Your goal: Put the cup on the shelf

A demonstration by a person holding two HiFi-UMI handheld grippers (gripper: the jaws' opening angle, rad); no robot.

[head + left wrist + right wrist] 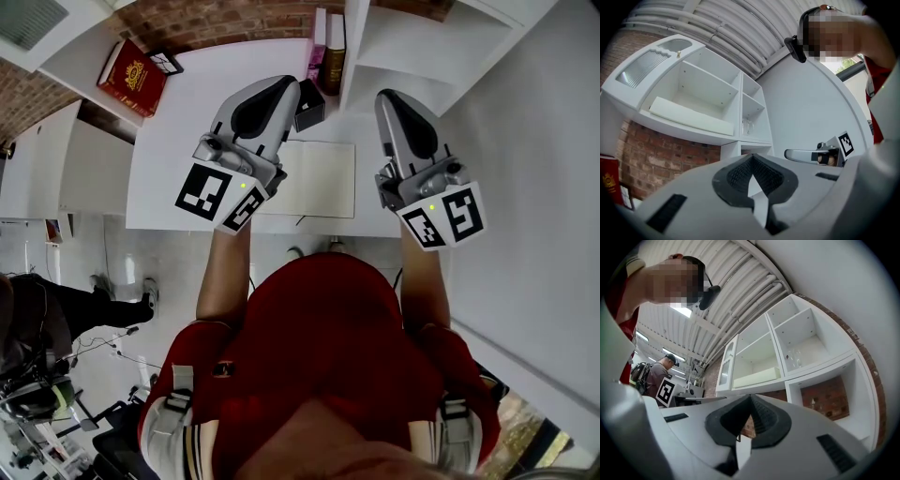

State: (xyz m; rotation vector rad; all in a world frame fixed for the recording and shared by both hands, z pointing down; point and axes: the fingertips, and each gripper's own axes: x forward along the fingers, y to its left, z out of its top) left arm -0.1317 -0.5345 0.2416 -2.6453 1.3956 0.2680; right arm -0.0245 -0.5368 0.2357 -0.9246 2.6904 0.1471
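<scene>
Glass, clear and faint, is all that looks like a cup (746,126). In the left gripper view it stands upright in the lower compartment of the narrow column of the white shelf unit (740,89), and the right gripper view shows the same glint (one glass or two, too small to tell). So it seems to sit on the shelf already, in neither tool. The left gripper (286,86) and right gripper (386,97) each have their jaws pressed together with nothing between the pads, noses forward over the white desk (178,122). From both, the glass lies ahead and above, its long axis vertical. The right gripper looks the nearer, since the shelf unit rises at the desk's far right corner. Just beside the left gripper's nose, near the desk's far edge, sits a small black box-like thing (309,106); whether that is a cup I cannot tell. A pale notepad (314,178) lies between the grippers, toward the near edge.
</scene>
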